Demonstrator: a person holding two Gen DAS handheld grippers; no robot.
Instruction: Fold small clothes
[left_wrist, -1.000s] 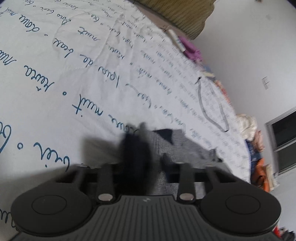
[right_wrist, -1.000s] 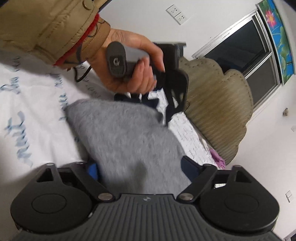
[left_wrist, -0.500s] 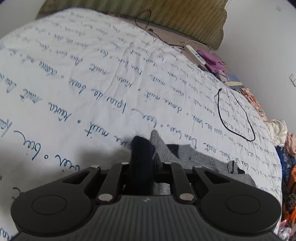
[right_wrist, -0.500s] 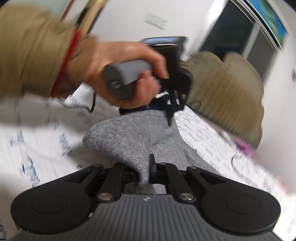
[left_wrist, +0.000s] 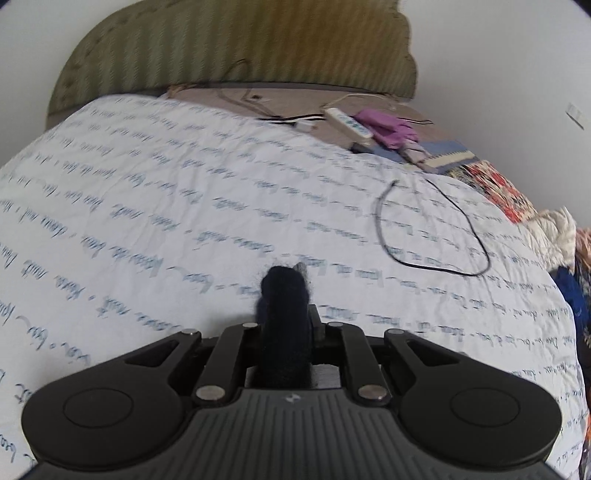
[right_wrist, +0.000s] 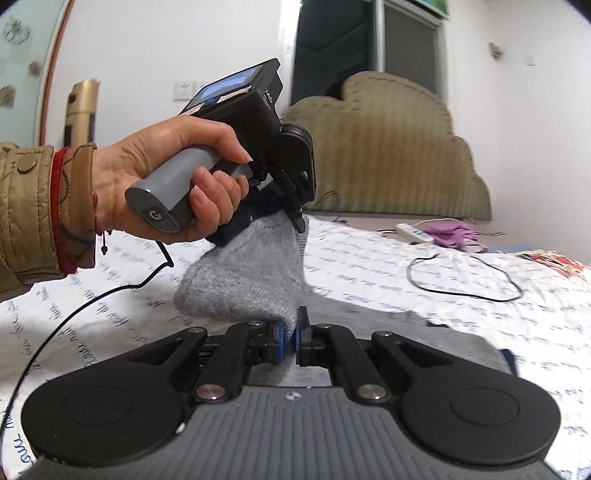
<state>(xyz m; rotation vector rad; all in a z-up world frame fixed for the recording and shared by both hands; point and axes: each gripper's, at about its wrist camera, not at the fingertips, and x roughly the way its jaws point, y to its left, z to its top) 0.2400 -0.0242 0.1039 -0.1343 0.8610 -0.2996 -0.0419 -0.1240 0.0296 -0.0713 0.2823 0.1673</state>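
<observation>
Right claw (right_wrist: 290, 338) pinched tight on grey sock (right_wrist: 243, 277), left claw (right_wrist: 297, 218) clamped on its navy cuff — sock hangs stretched above bed sheet (right_wrist: 369, 266). Blue script on sheet, blurred, unreadable. Black cable loop (right_wrist: 465, 277) and purple cloth (right_wrist: 452, 234) lie beyond the sock, near headboard (right_wrist: 388, 155).

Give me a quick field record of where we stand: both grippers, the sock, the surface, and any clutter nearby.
item: grey knit sock with dark navy cuff, lifted off the bed, hanging between both grippers
left gripper: shut on the navy cuff end
right gripper: shut on the grey end; jaws just closed on it
surface: white bedsheet printed with blue script
clutter: loose black cable loop; white power strip; purple cloth
</observation>
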